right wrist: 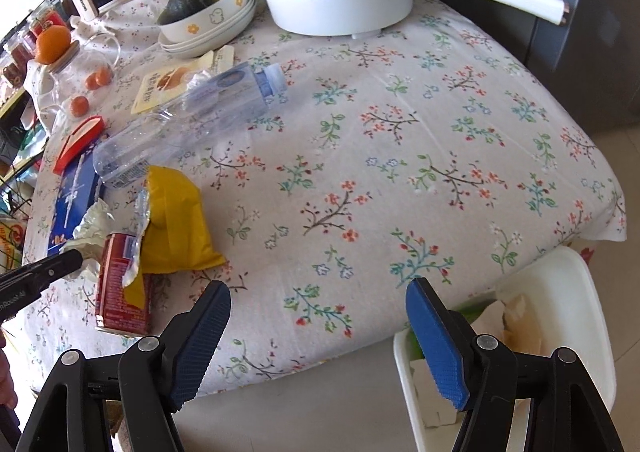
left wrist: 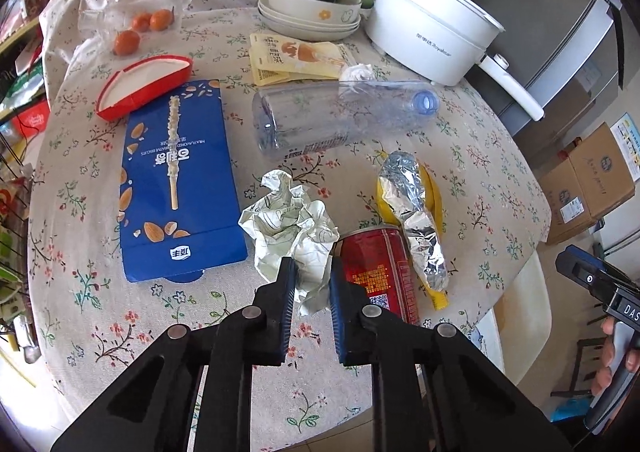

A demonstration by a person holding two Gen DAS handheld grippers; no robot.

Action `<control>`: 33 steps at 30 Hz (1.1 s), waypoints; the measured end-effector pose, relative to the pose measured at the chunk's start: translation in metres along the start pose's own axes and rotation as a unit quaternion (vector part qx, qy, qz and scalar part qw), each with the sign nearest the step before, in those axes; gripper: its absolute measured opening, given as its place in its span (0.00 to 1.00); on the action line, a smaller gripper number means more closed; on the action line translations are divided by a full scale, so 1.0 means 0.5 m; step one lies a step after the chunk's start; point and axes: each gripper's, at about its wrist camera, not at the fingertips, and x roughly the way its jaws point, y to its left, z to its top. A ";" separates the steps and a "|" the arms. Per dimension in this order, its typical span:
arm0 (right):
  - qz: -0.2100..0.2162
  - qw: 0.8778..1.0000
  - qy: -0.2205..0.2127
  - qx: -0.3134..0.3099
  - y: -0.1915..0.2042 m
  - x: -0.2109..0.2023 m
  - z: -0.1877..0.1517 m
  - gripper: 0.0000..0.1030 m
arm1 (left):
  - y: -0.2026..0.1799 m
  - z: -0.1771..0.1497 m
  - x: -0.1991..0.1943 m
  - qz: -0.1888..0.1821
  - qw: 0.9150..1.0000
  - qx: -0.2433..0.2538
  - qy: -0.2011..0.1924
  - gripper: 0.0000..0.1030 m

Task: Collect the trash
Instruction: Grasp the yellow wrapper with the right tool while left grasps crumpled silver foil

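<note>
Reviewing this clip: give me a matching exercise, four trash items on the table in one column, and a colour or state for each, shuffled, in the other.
Things:
1. crumpled paper
2. plastic bottle
3. soda can
4. biscuit box

States:
A. blue, lying flat
B. red, lying on its side
C. clear, lying on its side, cap on
D. pale, pinched by the left gripper

Pairs: 1-D, 2-C, 3-B, 4-A

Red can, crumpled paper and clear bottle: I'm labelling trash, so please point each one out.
red can (left wrist: 374, 272), left wrist view, on its printed side.
crumpled paper (left wrist: 288, 224), left wrist view, on its creased middle.
clear bottle (right wrist: 180, 128), right wrist view, on its clear body.
</note>
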 end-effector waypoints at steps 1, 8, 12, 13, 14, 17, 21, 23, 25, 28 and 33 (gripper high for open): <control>0.001 1.000 0.000 -0.003 0.009 0.003 0.003 0.74 | -0.001 0.001 -0.004 0.000 1.000 0.003 -0.002 0.11; 0.015 1.000 0.010 -0.017 0.065 0.034 0.020 0.74 | -0.002 0.003 -0.072 -0.021 0.999 0.001 -0.049 0.08; 0.022 0.999 0.013 -0.027 0.100 0.050 0.031 0.74 | 0.008 -0.004 -0.119 -0.025 0.997 -0.001 -0.079 0.08; 0.025 0.999 0.014 -0.030 0.110 0.056 0.034 0.74 | 0.012 -0.006 -0.128 -0.027 0.996 -0.003 -0.084 0.08; 0.028 0.999 0.016 -0.033 0.121 0.062 0.037 0.74 | 0.016 -0.008 -0.136 -0.028 0.996 -0.003 -0.088 0.08; 0.028 0.998 0.022 -0.045 0.151 0.087 0.048 0.74 | 0.025 -0.015 -0.149 -0.028 0.995 -0.003 -0.091 0.08; 0.028 0.998 0.033 -0.044 0.173 0.127 0.064 0.74 | 0.042 -0.025 -0.152 -0.030 0.996 -0.012 -0.088 0.08; 0.026 0.998 0.039 -0.035 0.175 0.150 0.071 0.74 | 0.051 -0.028 -0.152 -0.029 0.996 -0.014 -0.086 0.08; 0.017 0.999 0.045 -0.021 0.170 0.171 0.078 0.74 | 0.056 -0.029 -0.151 -0.034 0.996 -0.016 -0.082 0.08; 0.033 0.998 0.055 0.008 0.162 0.194 0.086 0.72 | 0.060 -0.030 -0.151 -0.036 0.996 -0.018 -0.080 0.08; 0.053 0.995 0.073 0.048 0.153 0.232 0.088 0.61 | 0.064 -0.028 -0.152 -0.041 0.996 -0.026 -0.079 0.08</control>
